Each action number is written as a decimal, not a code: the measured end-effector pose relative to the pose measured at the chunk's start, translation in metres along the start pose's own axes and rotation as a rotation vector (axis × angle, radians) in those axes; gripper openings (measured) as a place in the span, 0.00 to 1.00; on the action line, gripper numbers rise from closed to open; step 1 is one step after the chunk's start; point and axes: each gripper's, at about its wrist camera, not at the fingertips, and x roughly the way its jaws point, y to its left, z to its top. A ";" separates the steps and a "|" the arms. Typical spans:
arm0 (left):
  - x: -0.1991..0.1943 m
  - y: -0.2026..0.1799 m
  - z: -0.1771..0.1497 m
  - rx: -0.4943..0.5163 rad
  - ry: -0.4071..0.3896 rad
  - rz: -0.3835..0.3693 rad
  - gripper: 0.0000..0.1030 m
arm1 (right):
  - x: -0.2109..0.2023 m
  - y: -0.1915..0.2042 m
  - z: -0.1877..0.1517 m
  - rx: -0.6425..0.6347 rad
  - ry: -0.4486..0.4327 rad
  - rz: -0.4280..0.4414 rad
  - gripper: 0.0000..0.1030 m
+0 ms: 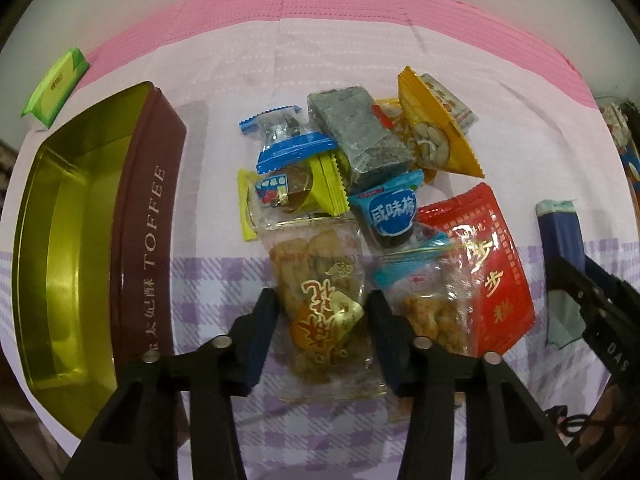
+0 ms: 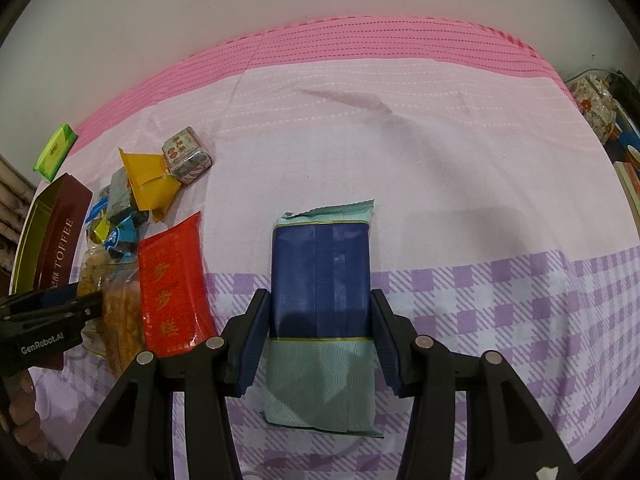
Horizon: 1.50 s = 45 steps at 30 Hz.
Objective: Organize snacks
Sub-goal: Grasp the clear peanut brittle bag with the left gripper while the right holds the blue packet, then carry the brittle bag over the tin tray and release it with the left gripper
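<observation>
A pile of snack packets lies on the cloth. My left gripper is open, its fingers on either side of a clear packet of fried snacks without touching it. Behind it lie a blue plum packet, a red packet, a grey bar and a yellow nut packet. An open maroon TOFFEE tin stands to the left. My right gripper is open around a blue and teal packet, fingers close to its sides.
A green packet lies at the far left near the cloth's edge. A small patterned cube packet sits behind the pile. Cluttered objects stand at the far right. The cloth stretches beyond the blue packet.
</observation>
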 end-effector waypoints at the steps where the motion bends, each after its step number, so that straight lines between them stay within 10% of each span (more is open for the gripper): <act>1: 0.000 0.000 -0.001 -0.003 0.002 0.000 0.41 | 0.000 0.000 0.000 0.000 0.000 0.000 0.45; 29: -0.063 0.007 -0.037 0.024 -0.052 -0.046 0.39 | 0.002 0.007 -0.003 -0.030 0.004 -0.046 0.46; 45: -0.079 0.125 -0.023 -0.017 -0.085 0.131 0.39 | 0.004 0.016 -0.001 -0.036 0.018 -0.085 0.47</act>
